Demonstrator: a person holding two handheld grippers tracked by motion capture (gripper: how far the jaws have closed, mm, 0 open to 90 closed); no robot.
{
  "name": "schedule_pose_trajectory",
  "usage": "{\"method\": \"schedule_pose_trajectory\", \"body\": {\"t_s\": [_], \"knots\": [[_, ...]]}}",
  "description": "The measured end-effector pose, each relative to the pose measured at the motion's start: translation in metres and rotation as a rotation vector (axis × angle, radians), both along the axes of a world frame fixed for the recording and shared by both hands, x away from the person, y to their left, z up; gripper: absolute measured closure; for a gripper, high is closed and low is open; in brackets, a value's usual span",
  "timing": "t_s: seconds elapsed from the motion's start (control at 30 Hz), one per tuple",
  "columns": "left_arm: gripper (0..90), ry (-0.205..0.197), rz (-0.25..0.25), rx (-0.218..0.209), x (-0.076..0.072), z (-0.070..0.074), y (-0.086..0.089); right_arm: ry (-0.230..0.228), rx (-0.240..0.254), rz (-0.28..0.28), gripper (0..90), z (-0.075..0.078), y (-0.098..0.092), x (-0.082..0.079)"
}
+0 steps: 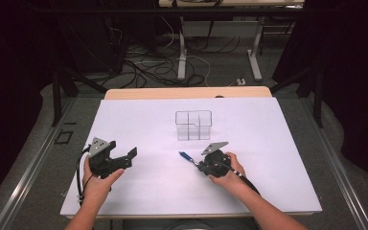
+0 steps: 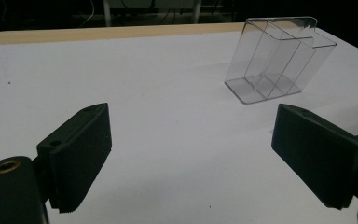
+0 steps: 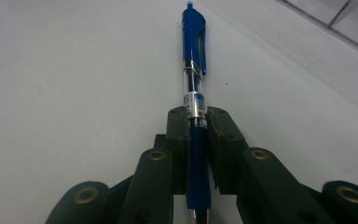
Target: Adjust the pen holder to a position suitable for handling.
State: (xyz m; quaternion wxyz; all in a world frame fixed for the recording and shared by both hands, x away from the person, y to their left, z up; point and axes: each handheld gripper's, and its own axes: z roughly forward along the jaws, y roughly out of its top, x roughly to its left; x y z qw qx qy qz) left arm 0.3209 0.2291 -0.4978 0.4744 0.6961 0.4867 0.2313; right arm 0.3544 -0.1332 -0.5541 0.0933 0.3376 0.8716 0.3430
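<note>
white and bare, the tabletop (image 1: 139,191) carries a clear divided holder (image 1: 193,125) near the middle, its open top ready to take things dropped in from above. the right gripper (image 3: 198,122) has its jaws clamped on a blue pen (image 3: 193,60) along the barrel, cap end pointing out toward the holder, close in front of it. the left gripper (image 1: 124,160) rests near the tabletop's left side, jaws wide apart around nothing.

table: white top (image 1: 139,191) | organizer: clear, compartmented, upright, mid-table (image 1: 193,125) | floor: cables (image 1: 143,67)
</note>
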Motion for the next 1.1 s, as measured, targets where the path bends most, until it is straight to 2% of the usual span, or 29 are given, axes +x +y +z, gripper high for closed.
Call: {"method": "schedule_pose_trajectory", "body": {"t_s": [0.07,0.1,0.4,0.73,0.77,0.8,0.9,1.1], "knots": [[11.9,-0.001,0.0,0.002,0.0,0.0,0.0,-0.003,0.005,-0.005,79.6,0.0,0.001,-0.001],[11.9,-0.001,0.0,0.002,0.0,0.0,0.0,-0.015,0.003,0.013,79.6,0.0,0.001,0.0],[12.1,-0.001,0.0,0.005,0.0,0.0,0.0,-0.015,0.017,0.01,79.8,0.007,0.002,-0.003],[12.8,-0.003,0.0,0.013,-0.001,0.0,0.0,-0.034,0.06,0.003,79.8,0.015,0.001,-0.004],[12.9,-0.005,0.0,0.014,-0.001,0.0,0.0,-0.029,0.05,0.015,79.8,0.017,0.0,-0.004],[13.0,-0.006,-0.001,0.017,-0.001,0.001,0.0,-0.027,0.063,0.006,79.8,0.018,0.001,-0.004],[13.3,-0.011,0.0,0.024,-0.001,0.001,-0.001,-0.023,0.055,0.005,79.8,0.023,-0.001,-0.004],[14.0,-0.011,0.0,0.033,-0.002,0.001,-0.002,-0.032,0.079,0.015,79.9,0.032,-0.001,-0.005]]}}
